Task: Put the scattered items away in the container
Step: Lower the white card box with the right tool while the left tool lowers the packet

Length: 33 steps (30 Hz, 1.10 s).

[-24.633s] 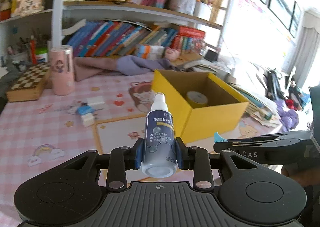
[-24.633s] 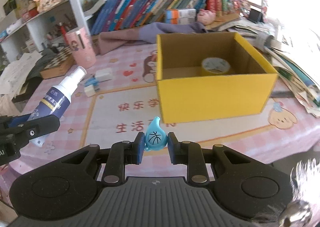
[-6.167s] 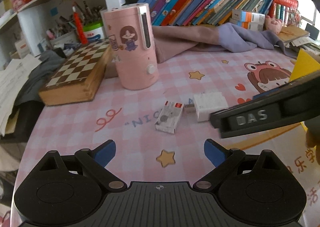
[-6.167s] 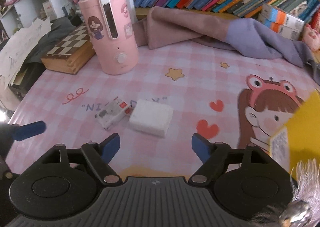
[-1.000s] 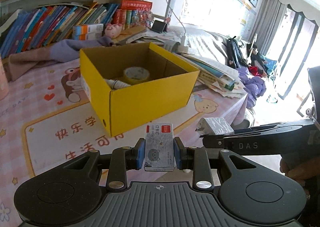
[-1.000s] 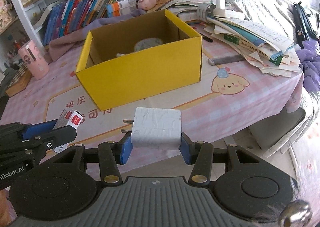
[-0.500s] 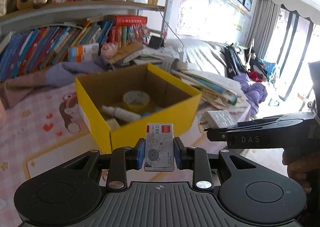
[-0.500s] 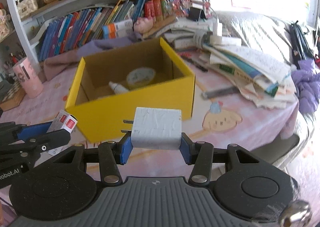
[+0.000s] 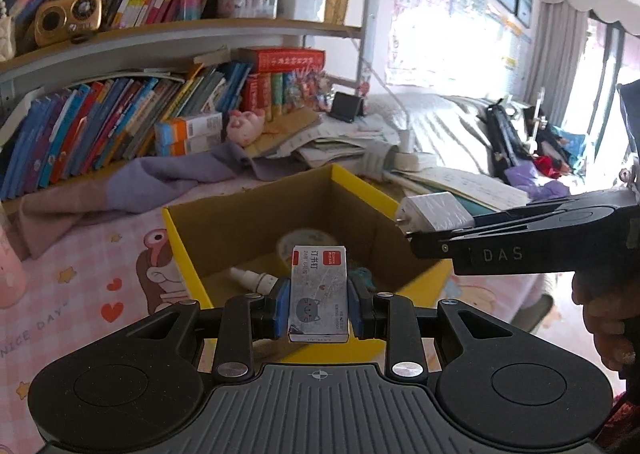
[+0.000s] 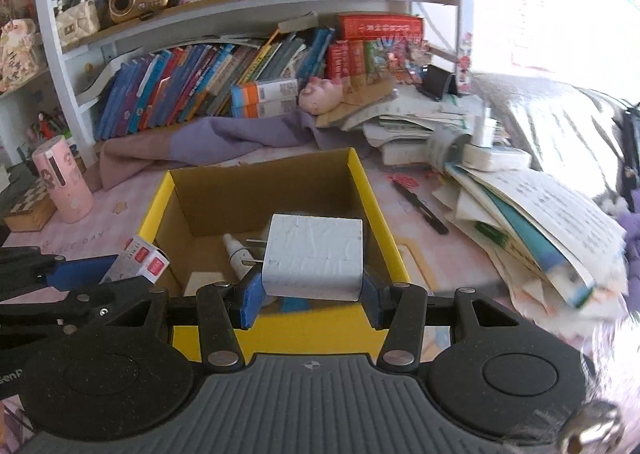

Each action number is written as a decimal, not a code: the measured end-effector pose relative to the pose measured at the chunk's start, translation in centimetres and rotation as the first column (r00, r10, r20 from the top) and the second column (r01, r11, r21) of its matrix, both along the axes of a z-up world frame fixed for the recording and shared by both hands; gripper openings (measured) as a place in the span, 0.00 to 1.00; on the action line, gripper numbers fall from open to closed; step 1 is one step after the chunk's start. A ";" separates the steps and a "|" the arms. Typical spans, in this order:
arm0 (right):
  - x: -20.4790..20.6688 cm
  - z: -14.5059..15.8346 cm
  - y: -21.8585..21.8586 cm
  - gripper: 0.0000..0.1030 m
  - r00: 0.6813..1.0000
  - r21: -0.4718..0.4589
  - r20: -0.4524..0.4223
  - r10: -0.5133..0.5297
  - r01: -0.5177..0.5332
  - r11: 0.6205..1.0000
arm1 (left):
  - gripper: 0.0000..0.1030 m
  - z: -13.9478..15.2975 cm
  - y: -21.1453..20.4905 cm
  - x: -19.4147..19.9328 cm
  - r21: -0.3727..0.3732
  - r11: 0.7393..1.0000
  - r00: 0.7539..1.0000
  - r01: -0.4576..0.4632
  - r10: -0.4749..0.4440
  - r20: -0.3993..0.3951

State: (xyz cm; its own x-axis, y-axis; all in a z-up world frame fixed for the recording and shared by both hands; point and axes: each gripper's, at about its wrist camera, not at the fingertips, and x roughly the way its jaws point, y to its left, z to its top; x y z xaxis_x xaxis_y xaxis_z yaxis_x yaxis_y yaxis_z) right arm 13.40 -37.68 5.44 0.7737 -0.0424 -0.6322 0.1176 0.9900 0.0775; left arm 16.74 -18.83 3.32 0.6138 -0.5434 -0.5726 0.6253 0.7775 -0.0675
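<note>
Left wrist view: left gripper (image 9: 319, 308) clamped staple box (image 9: 318, 294), yellow box (image 9: 182, 250) at 12 o'clock.
Right wrist view: right gripper (image 10: 310, 294) gripped white charger (image 10: 314, 256).

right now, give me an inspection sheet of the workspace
surface: pink checked table mat, cartoon prints.
job's things: yellow box open, holding a spray bottle and a tape roll; staple box and white charger held over it.
clutter: purple cloth, paper stack, black pen, pink canister, chessboard.
grippers: left gripper jaws shut on staple box; right gripper jaws shut on white charger.
cables: nothing seen.
surroundings: bookshelf, bright window.
</note>
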 end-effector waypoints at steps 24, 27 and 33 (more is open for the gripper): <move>16.3 -7.4 -1.4 0.45 0.893 0.036 -0.263 0.364 -0.368 0.929 | 0.28 -6.1 -7.0 7.0 0.278 0.949 0.970 -0.151 0.196 -0.144; 16.4 -7.5 -1.2 0.45 0.879 0.058 -0.273 0.392 -0.392 0.918 | 0.28 -6.3 -7.1 7.1 0.283 0.944 0.964 -0.168 0.217 -0.153; 16.5 -7.6 -1.4 0.45 0.873 0.092 -0.274 0.404 -0.394 0.914 | 0.28 -6.5 -7.1 7.1 0.288 0.938 0.956 -0.193 0.246 -0.160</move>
